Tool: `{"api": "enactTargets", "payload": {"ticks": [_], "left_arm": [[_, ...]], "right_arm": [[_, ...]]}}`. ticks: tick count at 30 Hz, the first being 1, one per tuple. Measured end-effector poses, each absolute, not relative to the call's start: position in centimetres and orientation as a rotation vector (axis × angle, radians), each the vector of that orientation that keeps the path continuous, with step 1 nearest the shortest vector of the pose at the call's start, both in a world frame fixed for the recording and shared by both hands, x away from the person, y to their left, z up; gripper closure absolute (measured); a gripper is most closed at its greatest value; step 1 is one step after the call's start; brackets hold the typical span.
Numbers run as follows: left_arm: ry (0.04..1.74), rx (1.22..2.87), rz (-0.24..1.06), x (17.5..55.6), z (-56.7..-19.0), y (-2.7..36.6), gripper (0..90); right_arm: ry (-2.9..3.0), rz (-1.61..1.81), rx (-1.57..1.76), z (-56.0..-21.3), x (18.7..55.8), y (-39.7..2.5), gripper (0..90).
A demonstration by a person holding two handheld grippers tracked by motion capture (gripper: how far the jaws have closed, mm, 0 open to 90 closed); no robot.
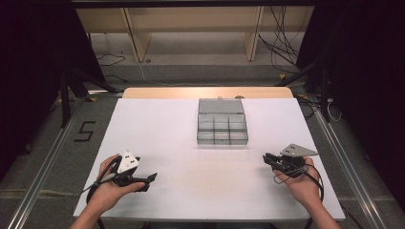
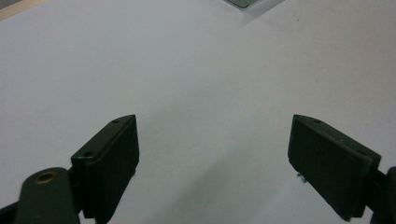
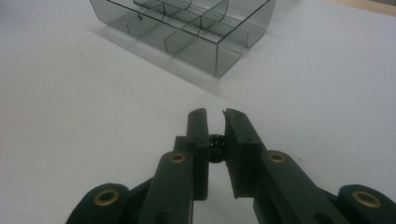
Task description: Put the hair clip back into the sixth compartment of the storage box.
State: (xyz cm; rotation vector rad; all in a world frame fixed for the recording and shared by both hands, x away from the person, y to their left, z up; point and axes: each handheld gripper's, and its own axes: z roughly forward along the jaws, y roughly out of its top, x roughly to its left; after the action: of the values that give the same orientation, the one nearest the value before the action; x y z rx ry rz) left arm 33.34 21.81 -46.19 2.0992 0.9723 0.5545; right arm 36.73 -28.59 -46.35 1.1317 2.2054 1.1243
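Observation:
A smoky clear organiser box (image 1: 222, 130) with several compartments stands at the far middle of the white table (image 1: 157, 133), its lid (image 1: 220, 106) folded back. My left gripper (image 1: 149, 180) rests near the front left, held by a hand; its jaws (image 2: 215, 140) stand wide open over bare tabletop. My right gripper (image 1: 266, 158) is at the front right and points toward the box (image 3: 187, 32). Its jaws (image 3: 215, 114) are nearly closed, pinching a small black part (image 3: 215, 148) between them. The compartments look empty from here.
A corner of the box (image 2: 243, 2) shows at the top of the left gripper view. A wooden strip (image 1: 207, 92) runs along the table's far edge. Beyond it are shelving legs and cables on the floor (image 1: 282, 47).

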Motion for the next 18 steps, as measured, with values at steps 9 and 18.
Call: {"api": "enactTargets", "payload": {"ticks": [9,18], "left_arm": [[0.972,2.100,0.555,33.36,-46.22,21.80,16.0],[0.969,2.103,0.558,33.39,-46.22,21.78,16.0]], "right_arm": [[2.187,1.130,1.134,-46.01,37.22,-28.28,81.1],[2.181,1.131,1.142,-45.73,37.65,-28.05,81.1]]}}
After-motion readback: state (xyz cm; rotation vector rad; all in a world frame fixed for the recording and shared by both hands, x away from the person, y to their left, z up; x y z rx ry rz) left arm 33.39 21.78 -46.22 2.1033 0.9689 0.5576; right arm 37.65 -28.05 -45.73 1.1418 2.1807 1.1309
